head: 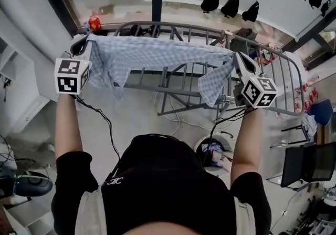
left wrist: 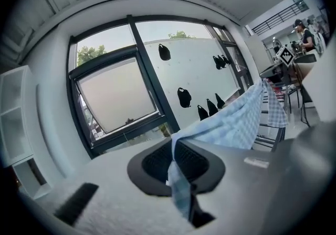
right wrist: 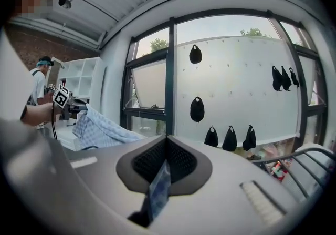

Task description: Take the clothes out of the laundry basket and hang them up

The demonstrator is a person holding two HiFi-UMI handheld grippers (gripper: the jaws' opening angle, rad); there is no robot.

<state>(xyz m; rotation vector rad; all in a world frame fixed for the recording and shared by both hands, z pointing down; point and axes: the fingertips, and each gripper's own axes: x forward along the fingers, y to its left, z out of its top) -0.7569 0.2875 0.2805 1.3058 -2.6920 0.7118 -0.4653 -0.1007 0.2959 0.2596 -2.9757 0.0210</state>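
**One checked cloth stretched between two clamped grippers**

Head view: the left gripper [head: 79, 46] and the right gripper [head: 240, 61] each pinch one end of a single blue checked cloth [head: 157, 52]. It spreads between the fingers at one grey drying rack [head: 283, 65]. One laundry basket [head: 212, 152] sits on the pale floor behind them.

Left gripper view: the jaws are clamped on the cloth, with a window [left wrist: 115, 92] ahead.

Right gripper view: the jaws are closed on the cloth, with eight black shapes [right wrist: 197, 109] on the white wall beyond the fingertips.

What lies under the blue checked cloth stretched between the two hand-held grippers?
Bars of the grey drying rack show below the cloth; the rack sections directly beneath the fabric are covered.
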